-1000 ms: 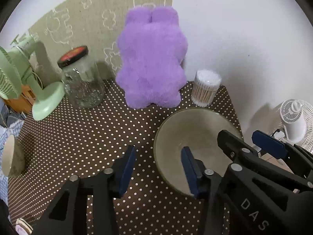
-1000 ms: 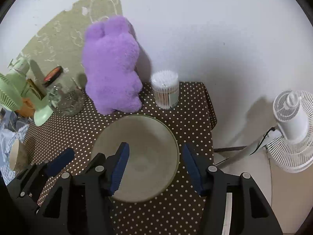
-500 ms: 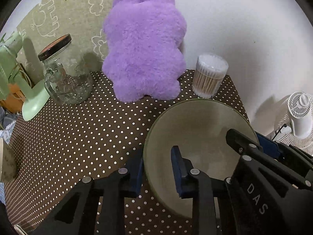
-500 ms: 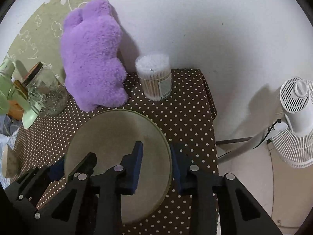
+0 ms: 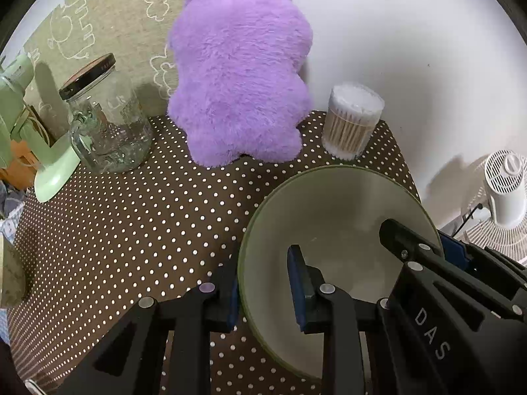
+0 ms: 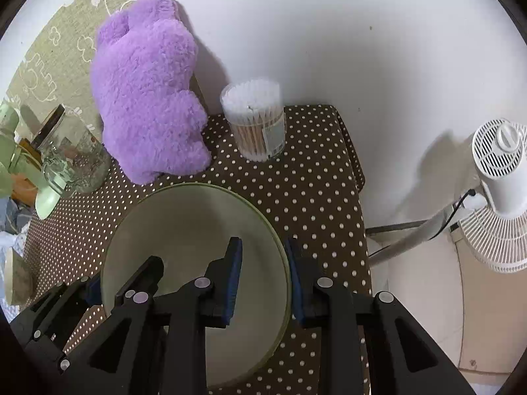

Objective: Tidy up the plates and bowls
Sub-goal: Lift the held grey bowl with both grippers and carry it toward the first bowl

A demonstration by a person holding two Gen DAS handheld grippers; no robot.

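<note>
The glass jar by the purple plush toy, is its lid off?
No, the jar stands upright on the dotted cloth with its dark lid on top, left of the plush toy.

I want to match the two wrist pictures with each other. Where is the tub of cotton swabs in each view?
Left wrist view: the tub of cotton swabs stands upper right of centre, right of the purple plush toy, behind the bowl.
Right wrist view: the tub stands just above centre, right of the plush toy.
Shared landmark: the white floor fan at the right edge.
</note>
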